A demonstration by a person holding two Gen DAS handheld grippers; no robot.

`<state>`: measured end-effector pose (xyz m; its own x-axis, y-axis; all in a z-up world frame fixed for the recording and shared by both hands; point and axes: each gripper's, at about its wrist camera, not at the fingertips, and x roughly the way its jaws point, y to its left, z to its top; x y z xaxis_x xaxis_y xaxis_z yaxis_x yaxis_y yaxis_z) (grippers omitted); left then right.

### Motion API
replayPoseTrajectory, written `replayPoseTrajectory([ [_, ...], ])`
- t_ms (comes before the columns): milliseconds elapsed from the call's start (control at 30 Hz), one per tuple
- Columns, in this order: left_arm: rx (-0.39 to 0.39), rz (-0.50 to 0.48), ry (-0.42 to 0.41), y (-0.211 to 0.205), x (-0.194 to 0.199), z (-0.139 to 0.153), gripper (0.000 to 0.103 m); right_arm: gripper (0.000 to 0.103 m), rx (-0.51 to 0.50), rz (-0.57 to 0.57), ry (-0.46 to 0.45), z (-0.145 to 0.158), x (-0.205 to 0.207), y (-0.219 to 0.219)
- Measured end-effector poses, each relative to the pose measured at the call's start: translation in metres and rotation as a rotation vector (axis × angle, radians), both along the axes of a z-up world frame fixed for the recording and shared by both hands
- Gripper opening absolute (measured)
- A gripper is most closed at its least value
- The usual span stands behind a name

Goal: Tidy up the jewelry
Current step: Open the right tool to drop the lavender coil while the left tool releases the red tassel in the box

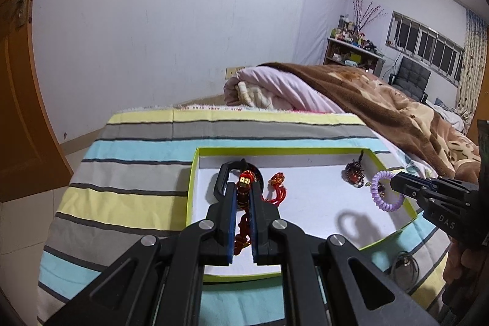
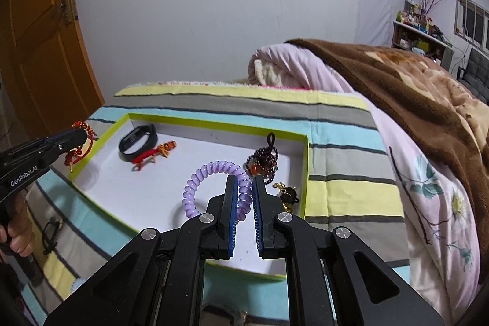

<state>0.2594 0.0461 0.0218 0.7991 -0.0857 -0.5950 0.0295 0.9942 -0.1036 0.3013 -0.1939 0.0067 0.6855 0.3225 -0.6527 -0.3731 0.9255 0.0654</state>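
A shallow white tray with a lime-green rim (image 1: 192, 185) (image 2: 306, 173) lies on the striped bed cover. My left gripper (image 1: 244, 191) is shut on a red beaded bracelet (image 1: 244, 188) and holds it above the tray's left part; it also shows in the right wrist view (image 2: 80, 142). My right gripper (image 2: 244, 182) is shut on a purple coil hair tie (image 2: 211, 173) (image 1: 382, 197) above the tray's right side. In the tray lie a black smart band (image 2: 137, 141) (image 1: 223, 182), a red knotted charm (image 2: 159, 153) (image 1: 276, 188) and a dark bead bracelet (image 2: 264, 161) (image 1: 354, 173).
A small dark charm with gold bits (image 2: 287, 194) lies by the tray's right wall. Black hair ties (image 1: 403, 265) (image 2: 52, 229) lie on the cover in front of the tray. A rolled pink quilt and brown blanket (image 1: 351, 93) sit behind and to the right. An orange door (image 2: 39, 35) stands left.
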Motion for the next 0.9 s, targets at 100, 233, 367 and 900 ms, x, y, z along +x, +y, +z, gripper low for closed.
replayPoseTrajectory([
  [100, 0.009, 0.000, 0.044, -0.001, 0.007, -0.008, 0.008, 0.010, -0.008, -0.003, 0.020, -0.007, 0.007, 0.001],
  [233, 0.007, -0.007, 0.092, -0.001, 0.015, -0.019, 0.008, 0.010, -0.021, -0.003, 0.047, -0.016, 0.017, 0.004],
  [367, 0.009, -0.006, 0.128, 0.000, 0.022, -0.027, 0.008, 0.010, -0.033, -0.005, 0.077, -0.023, 0.025, 0.007],
  [900, -0.009, -0.028, 0.147, 0.003, 0.024, -0.032, 0.017, 0.025, -0.056, 0.004, 0.120, -0.033, 0.032, 0.010],
])
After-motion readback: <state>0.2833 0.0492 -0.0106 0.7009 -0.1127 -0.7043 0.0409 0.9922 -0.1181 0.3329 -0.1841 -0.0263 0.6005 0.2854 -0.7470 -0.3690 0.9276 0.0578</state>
